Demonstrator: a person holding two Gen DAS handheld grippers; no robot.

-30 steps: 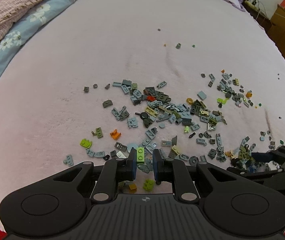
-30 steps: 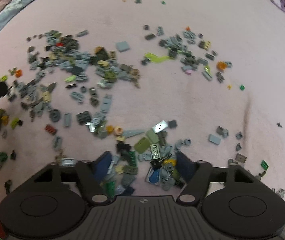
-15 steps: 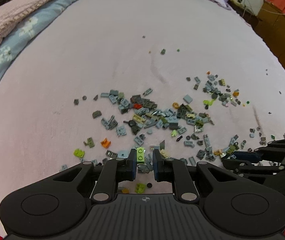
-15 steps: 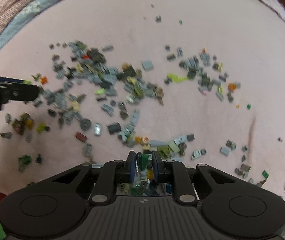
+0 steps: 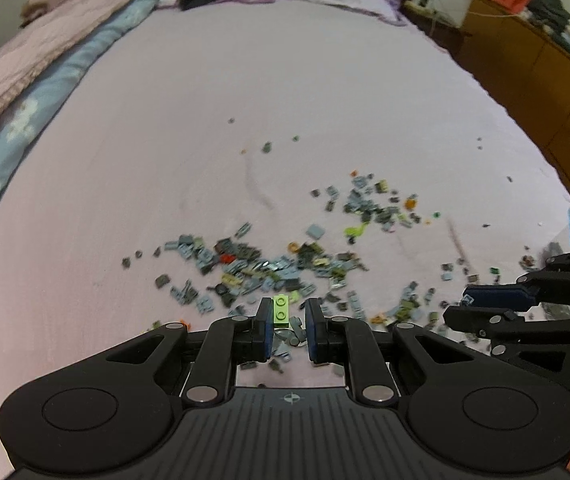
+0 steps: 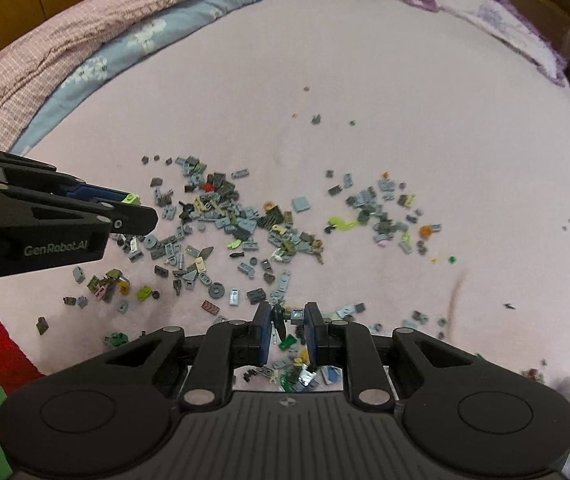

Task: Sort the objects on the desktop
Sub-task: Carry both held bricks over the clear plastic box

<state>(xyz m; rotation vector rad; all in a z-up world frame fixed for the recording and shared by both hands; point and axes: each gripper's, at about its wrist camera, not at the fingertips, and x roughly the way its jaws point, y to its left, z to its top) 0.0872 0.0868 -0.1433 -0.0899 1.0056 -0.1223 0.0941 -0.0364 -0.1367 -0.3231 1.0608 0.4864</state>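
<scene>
Bottom centre: left gripper (image 5: 288, 320) pinches lime brick (image 5: 281, 311), right gripper (image 6: 288, 326) pinches dark green piece (image 6: 279, 320); carry step, next needs drop at matching pile.

Two black two-finger grippers, the left gripper (image 5: 288, 322) and the right gripper (image 6: 287, 326); one lime-green two-stud plastic brick (image 5: 281, 311) sits against the left gripper's inner pad; one pink bedspread (image 5: 285, 92) carries the scattered small plastic building pieces (image 6: 245, 232), mostly grey, too many and too blurred to count; one orange round piece (image 6: 426, 231); one flat square grey tile (image 6: 300, 204); one red piece (image 6: 206, 187).
</scene>
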